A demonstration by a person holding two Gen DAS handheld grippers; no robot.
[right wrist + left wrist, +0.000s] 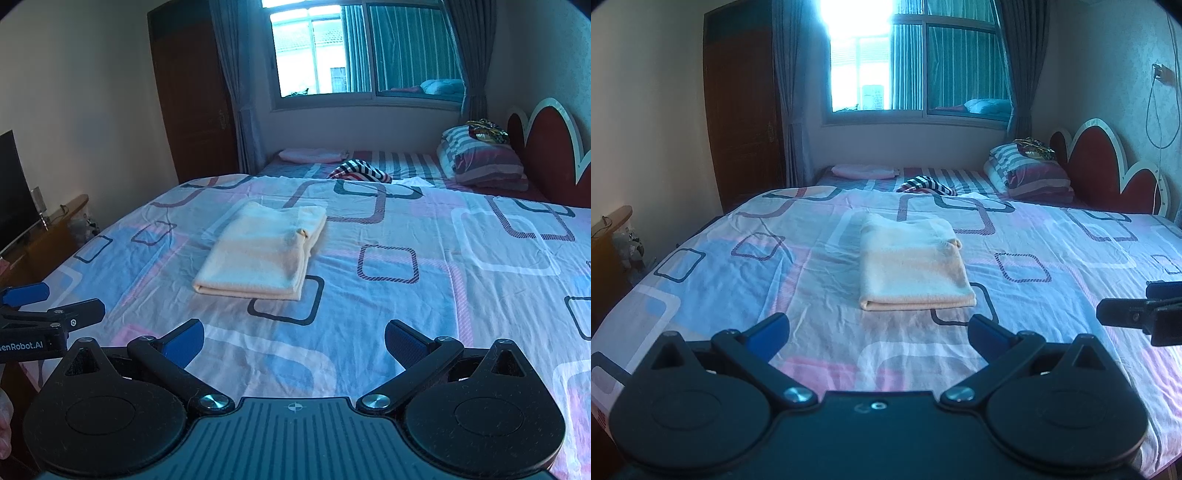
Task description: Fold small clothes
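2 grippers, left gripper (878, 330) and right gripper (294, 338), hover spread wide, empty, near the folded cloth (914, 264).

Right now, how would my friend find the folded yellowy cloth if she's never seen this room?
Start at the big bed with the sheet of pink and blue squares. In the middle of it lies the folded cream cloth, flat and neat, by itself. The only other loose cloth is a crumpled striped garment farther back toward the window; this one is plain, pale and tidy.
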